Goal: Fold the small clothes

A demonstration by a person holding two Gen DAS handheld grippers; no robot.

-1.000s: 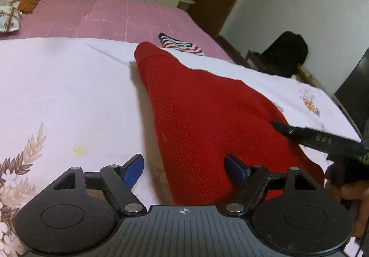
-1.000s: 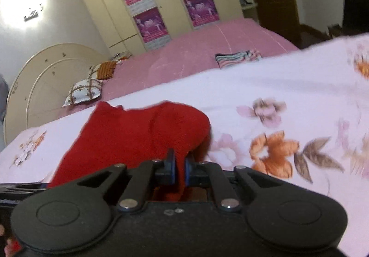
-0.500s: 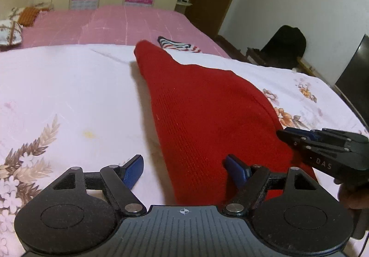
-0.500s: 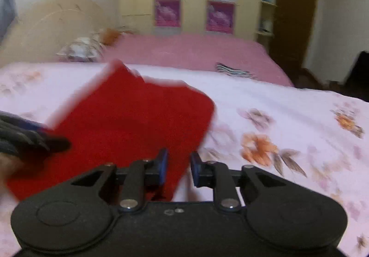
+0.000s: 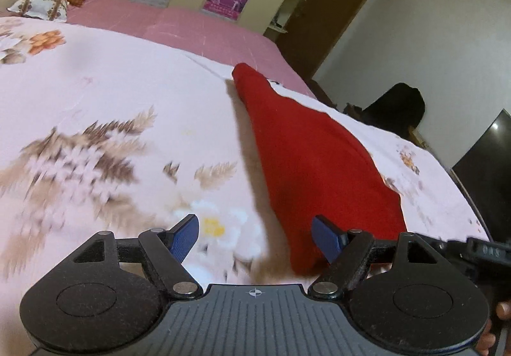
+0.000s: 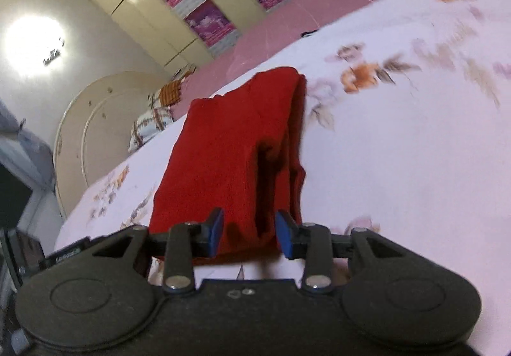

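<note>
Two grippers hang over a red knitted garment [image 5: 313, 164] that lies folded on the flowery bed sheet [image 5: 111, 94], so a fold looks done and the letting-go step is in hand. The left gripper [image 5: 255, 236] is wide open and holds nothing, with the garment's near end just by its right finger. The right gripper [image 6: 249, 233] has just been opening; the garment's near edge sits loose between its fingers, and next I think both should find fresh edges to fold again.
</note>
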